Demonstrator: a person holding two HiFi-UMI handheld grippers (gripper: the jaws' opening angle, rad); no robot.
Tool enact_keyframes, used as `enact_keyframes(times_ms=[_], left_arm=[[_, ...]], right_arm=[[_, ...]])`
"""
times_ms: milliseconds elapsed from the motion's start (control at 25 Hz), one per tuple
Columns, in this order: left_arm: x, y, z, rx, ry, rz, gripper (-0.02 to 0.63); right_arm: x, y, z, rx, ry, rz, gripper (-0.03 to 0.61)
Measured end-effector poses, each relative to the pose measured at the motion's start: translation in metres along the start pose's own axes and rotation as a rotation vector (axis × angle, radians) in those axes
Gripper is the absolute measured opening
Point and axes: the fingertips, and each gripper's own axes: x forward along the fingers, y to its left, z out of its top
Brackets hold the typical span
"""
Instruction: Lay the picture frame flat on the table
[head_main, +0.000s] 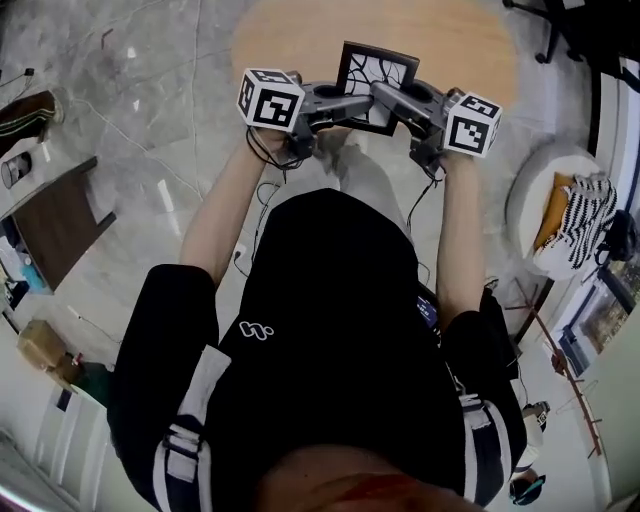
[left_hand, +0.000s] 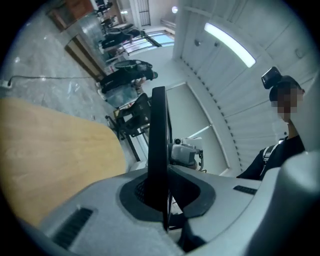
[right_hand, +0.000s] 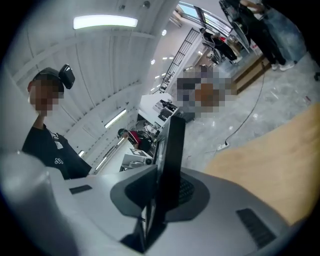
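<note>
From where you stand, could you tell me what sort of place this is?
Probably an office or lab workroom: stone floor, round wooden table, office chairs and ceiling strip lights.

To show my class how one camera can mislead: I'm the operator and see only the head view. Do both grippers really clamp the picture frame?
Observer: The left gripper does: its own view shows its fingers pressed on the thin black edge of the picture frame.
Operator: And the right?
Observer: The right gripper view shows the same, with the frame's edge pinched between its fingers.
Operator: Anything overhead?
Observer: A long ceiling light glows above the frame in the left gripper view.
</note>
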Motion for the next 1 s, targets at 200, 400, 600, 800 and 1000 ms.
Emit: enact_keyframes(times_ms=[200, 400, 600, 800, 1000], left_arm=[[-0.006, 0.058, -0.042, -0.135, -0.021, 0.028, 0.018], [-0.001, 0.123, -0.082, -0.235, -0.017, 0.065, 0.018], [0.009, 0.187, -0.128, -0.312, 0.023, 0.090, 0.018], [0.026, 0.227, -0.149, -0.325, 0.039, 0.063, 0.035], [0.012, 0.242, -0.163, -0.280, 0.038, 0.131, 0.126]], right_arm=[[0.022, -0.051, -0.051, 0.123, 0.032, -0.002, 0.043], [0.036, -0.112, -0.102, 0.222, 0.041, -0.016, 0.050], [0.044, -0.172, -0.157, 0.333, 0.046, -0.037, 0.055], [0.040, -0.209, -0.182, 0.394, 0.019, 0.001, 0.033], [0.039, -0.211, -0.186, 0.400, 0.000, 0.044, 0.017]])
